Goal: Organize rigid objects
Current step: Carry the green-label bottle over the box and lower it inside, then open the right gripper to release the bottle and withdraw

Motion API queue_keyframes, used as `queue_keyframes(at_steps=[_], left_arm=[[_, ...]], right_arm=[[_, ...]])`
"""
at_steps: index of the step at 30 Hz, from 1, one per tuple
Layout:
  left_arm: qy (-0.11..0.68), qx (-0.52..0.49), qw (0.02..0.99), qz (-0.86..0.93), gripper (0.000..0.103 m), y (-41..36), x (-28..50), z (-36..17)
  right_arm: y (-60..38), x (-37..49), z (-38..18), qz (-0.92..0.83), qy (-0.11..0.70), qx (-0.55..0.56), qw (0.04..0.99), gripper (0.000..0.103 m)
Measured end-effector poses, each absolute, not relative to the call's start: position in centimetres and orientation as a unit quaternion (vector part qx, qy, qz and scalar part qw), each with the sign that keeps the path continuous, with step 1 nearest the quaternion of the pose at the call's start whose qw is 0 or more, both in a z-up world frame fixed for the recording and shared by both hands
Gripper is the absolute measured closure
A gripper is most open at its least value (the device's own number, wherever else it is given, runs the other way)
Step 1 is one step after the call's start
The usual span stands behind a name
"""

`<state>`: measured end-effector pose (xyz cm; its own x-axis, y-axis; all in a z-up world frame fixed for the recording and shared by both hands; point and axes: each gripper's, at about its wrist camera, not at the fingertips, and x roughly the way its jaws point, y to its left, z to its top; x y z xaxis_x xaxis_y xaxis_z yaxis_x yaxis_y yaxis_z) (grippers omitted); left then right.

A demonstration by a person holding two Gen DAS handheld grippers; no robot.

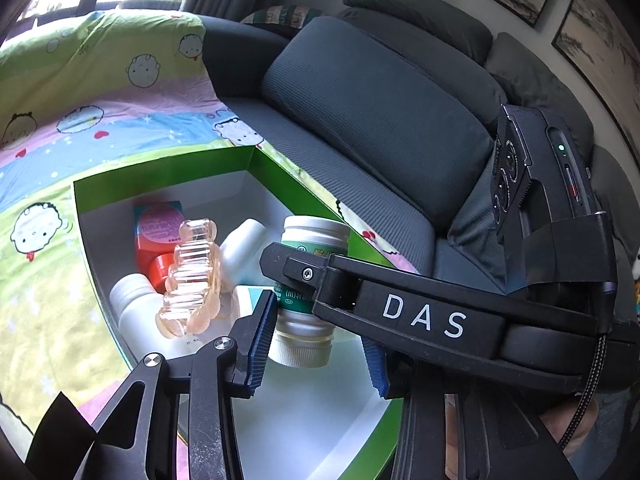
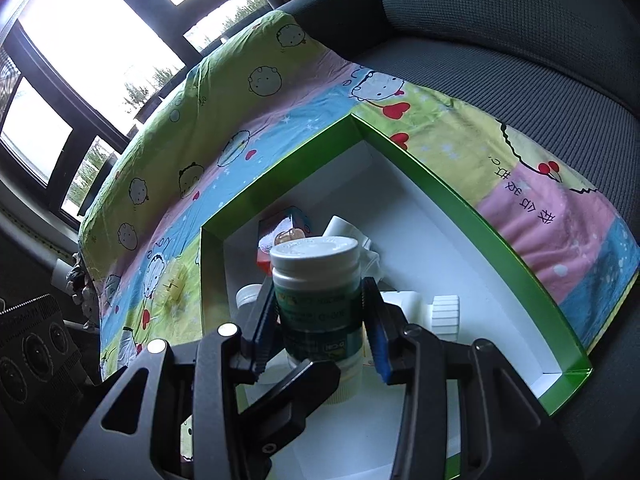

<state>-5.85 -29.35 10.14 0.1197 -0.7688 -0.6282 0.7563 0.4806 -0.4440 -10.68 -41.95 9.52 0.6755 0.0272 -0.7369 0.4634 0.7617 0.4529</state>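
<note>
A green-labelled bottle [image 2: 316, 300] with a smooth white lid stands upright between the blue pads of my right gripper [image 2: 320, 316], which is shut on it above the green-rimmed white box [image 2: 460, 200]. In the left wrist view the same bottle [image 1: 310, 264] shows with one of the right fingers [image 1: 296, 270] beside it. Directly under it is a pale yellowish jar [image 1: 300, 332], its ribbed white cap pointing down. My left gripper [image 1: 316, 340] is shut on this jar. I cannot tell whether bottle and jar are joined.
In the box [image 1: 160, 168] lie a pink translucent claw clip [image 1: 192, 276], a red bottle [image 1: 158, 236], two white bottles [image 1: 244, 248] and a ribbed-cap white bottle [image 2: 444, 312]. The box rests on a cartoon-print sheet [image 2: 224, 120] over a dark grey sofa [image 1: 380, 100].
</note>
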Motion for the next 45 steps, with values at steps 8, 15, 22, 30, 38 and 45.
queue_keyframes(at_steps=[8,15,22,30,38,45], left_arm=[[0.448,-0.02,0.74,-0.502,0.062,-29.3,-5.5,9.3],[0.442,-0.018,0.749,-0.494,0.062,-28.4,-5.8,9.8],[0.441,-0.025,0.76,-0.477,0.054,-26.1,-5.7,10.8],[0.423,-0.042,0.784,-0.453,0.035,-21.9,-5.7,12.5],[0.415,-0.056,0.815,-0.4,0.023,-16.8,-5.3,13.0],[0.421,-0.037,0.849,-0.317,0.023,-11.7,-4.8,11.6]], right_arm=[[-41.9,-10.3,9.0,-0.138,0.396,0.314,0.852,0.061],[-41.9,-10.2,9.1,-0.149,0.399,0.308,0.851,0.061],[-41.6,-10.7,10.0,-0.158,0.382,0.304,0.858,0.047],[-40.8,-10.7,10.9,-0.165,0.372,0.289,0.867,0.037],[-39.8,-10.5,11.3,-0.171,0.372,0.275,0.87,0.027],[-38.9,-10.0,11.4,-0.178,0.374,0.258,0.873,0.019]])
